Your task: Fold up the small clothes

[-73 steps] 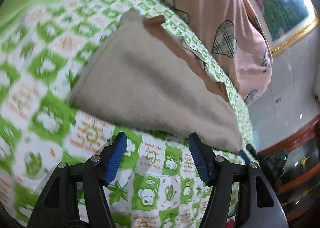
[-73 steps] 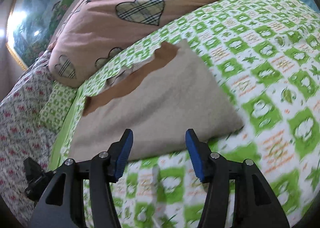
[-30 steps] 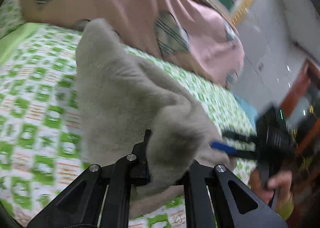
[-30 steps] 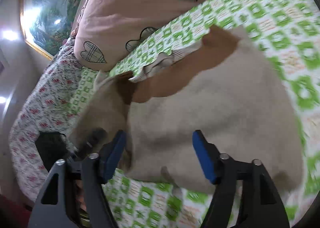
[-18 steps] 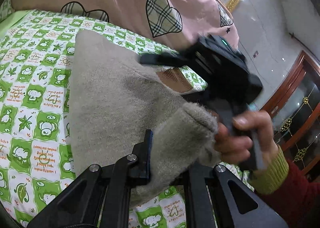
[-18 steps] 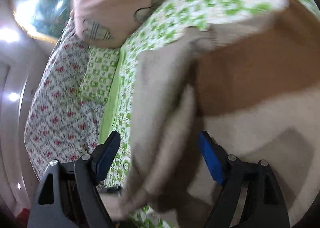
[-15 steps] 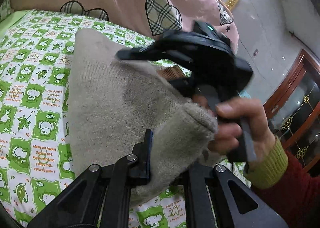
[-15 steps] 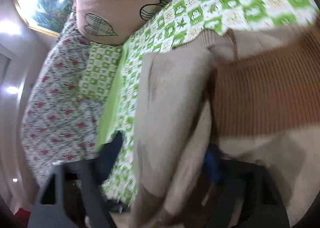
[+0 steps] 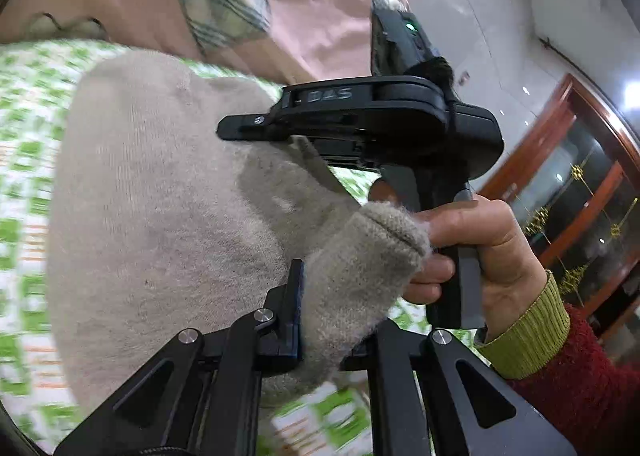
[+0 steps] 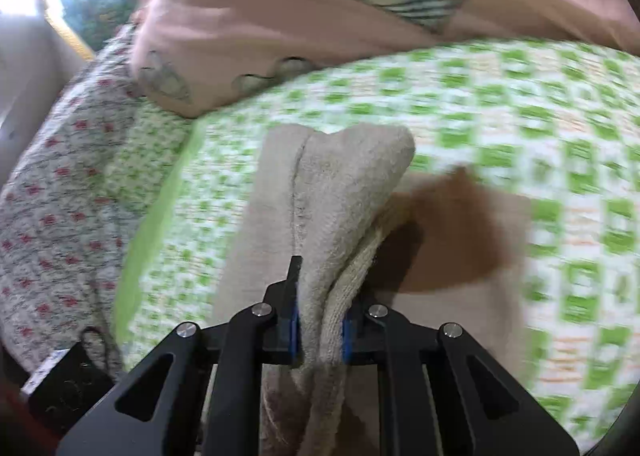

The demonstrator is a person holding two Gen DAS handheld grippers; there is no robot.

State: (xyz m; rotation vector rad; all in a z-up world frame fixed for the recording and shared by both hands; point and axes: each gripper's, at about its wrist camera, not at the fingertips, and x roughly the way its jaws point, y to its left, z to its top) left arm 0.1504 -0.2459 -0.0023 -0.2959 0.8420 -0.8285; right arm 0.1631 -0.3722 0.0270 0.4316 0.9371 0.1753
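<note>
Your left gripper (image 9: 320,320): pinches the soft beige knitted garment (image 9: 160,216)
Your right gripper (image 10: 318,330): closing on a garment fold

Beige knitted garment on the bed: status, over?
Left hand-held gripper shut on beige knitted garment. Right hand-held gripper closing on its bunched edge. Nothing in the way.

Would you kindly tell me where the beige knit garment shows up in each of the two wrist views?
Left wrist: beige knit garment fills left and centre, a fold reaching the bottom centre.
Right wrist: it rises from bottom centre to mid-frame.
Shared landmark: pink heart-print pillow along the top.
</note>
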